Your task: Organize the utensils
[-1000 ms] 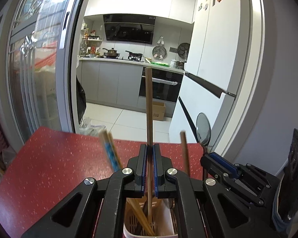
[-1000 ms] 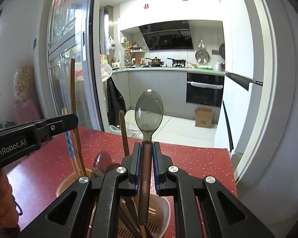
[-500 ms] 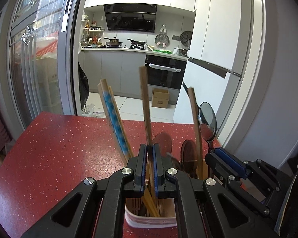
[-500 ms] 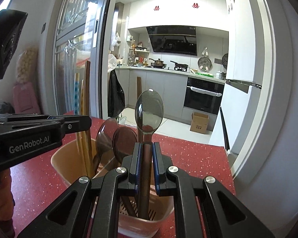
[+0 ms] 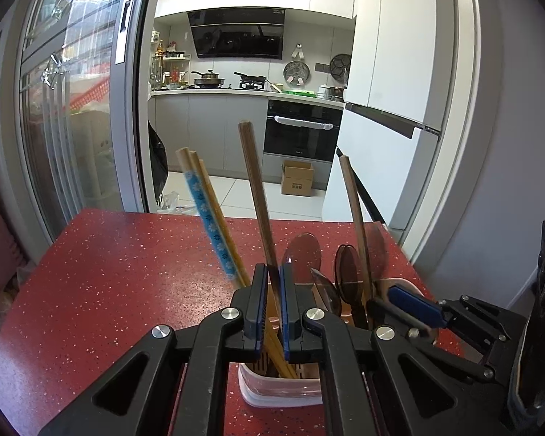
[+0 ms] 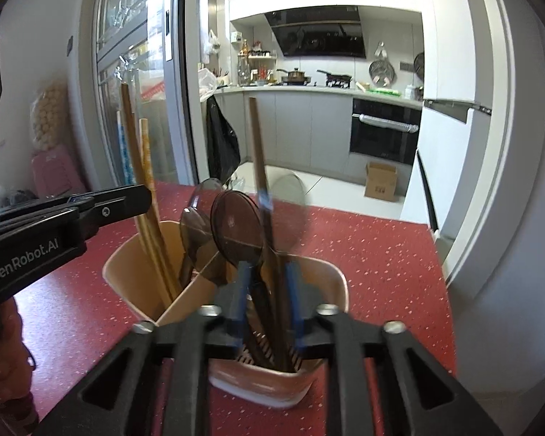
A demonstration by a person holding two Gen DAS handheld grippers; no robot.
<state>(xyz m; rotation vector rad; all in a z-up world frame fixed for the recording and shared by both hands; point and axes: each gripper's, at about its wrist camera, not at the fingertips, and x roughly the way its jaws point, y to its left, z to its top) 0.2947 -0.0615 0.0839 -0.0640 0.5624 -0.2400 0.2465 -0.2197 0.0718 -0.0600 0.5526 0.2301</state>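
Note:
A beige utensil holder (image 6: 330, 283) with two compartments stands on the red speckled table (image 5: 127, 272). My left gripper (image 5: 273, 272) is over it with its jaws slightly parted; a brown chopstick (image 5: 254, 189) leans between them into the holder. Bamboo chopsticks with a blue pattern (image 5: 210, 214) stand to its left. My right gripper (image 6: 267, 272) is open above the holder's right compartment, which holds dark translucent spoons (image 6: 238, 225) and a brown chopstick (image 6: 259, 167). The holder also shows in the left wrist view (image 5: 283, 396).
The table ends at a far edge (image 5: 236, 214) facing a kitchen doorway. A glass sliding door (image 5: 72, 109) stands to the left and a white fridge (image 5: 392, 91) to the right. The left gripper's body (image 6: 54, 232) crosses the right wrist view.
Both grippers came down over the holder. The right gripper opened and let the spoon drop into the right compartment. The left jaws parted a little around the brown chopstick, which now tilts.

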